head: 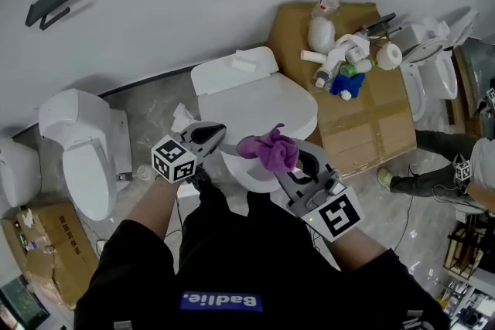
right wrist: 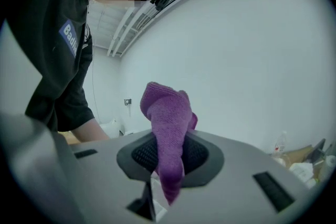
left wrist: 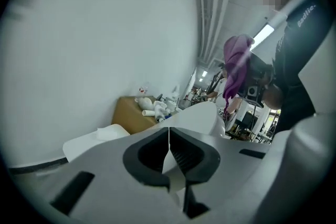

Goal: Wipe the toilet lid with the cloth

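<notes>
Over the near rim of the white toilet, two handheld grippers are hovering side by side, both raised clear of the toilet lid, which is lying closed below and beyond them. On the right, the right gripper is clenching the purple cloth; its own view is showing the dark ribbed pads pressing the cloth from both sides at the right gripper, with a bunched end standing up above the jaws and a shorter tail hanging below. The cloth is hanging in the air over the near part of the lid, not touching it. On the left, the left gripper is pointing toward the lid with its jaws drawn together; its own view is showing the two pads of the left gripper meeting along a thin seam with nothing between them, while the toilet lid and the cloth are appearing beyond. Behind the lid, a folded white paper is resting on the tank. To the far right, a cardboard box is carrying bottles and rolls; to the left, a second toilet is standing against the wall.
</notes>
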`<state>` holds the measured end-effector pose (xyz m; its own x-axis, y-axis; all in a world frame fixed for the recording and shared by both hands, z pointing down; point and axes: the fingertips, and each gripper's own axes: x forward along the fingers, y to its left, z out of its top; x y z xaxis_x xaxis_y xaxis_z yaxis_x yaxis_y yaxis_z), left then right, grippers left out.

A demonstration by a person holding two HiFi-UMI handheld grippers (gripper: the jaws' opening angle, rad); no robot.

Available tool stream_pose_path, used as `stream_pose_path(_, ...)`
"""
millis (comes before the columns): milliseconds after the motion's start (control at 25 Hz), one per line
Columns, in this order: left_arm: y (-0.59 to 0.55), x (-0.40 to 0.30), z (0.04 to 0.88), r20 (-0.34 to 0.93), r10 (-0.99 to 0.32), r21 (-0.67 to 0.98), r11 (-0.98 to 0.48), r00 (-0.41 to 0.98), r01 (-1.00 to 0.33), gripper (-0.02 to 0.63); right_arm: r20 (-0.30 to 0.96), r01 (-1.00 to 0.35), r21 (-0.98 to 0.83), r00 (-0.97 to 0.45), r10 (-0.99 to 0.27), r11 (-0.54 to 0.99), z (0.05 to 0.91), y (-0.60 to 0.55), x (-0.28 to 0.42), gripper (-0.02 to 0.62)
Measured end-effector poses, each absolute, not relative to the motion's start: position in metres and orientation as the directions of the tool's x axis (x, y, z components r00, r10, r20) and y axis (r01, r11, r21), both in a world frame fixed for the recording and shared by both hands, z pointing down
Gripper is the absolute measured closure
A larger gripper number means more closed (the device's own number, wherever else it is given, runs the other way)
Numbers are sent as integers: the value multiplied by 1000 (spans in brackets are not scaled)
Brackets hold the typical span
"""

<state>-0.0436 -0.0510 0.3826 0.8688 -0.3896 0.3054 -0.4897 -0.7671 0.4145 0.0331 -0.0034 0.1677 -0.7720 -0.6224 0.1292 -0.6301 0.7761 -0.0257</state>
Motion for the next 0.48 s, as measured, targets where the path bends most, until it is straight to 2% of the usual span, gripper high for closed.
stream_pose_path(240,-3,-29,424,387,-436,413,-706,813,-575,586,138,-560,-67,-825,-549,826,199,-6,43,520)
stream_pose_path(480,33,-11,471,462,-471,324,-700,752,-637,588,163,-502,-122,-861,-481,856,243,0,40,520)
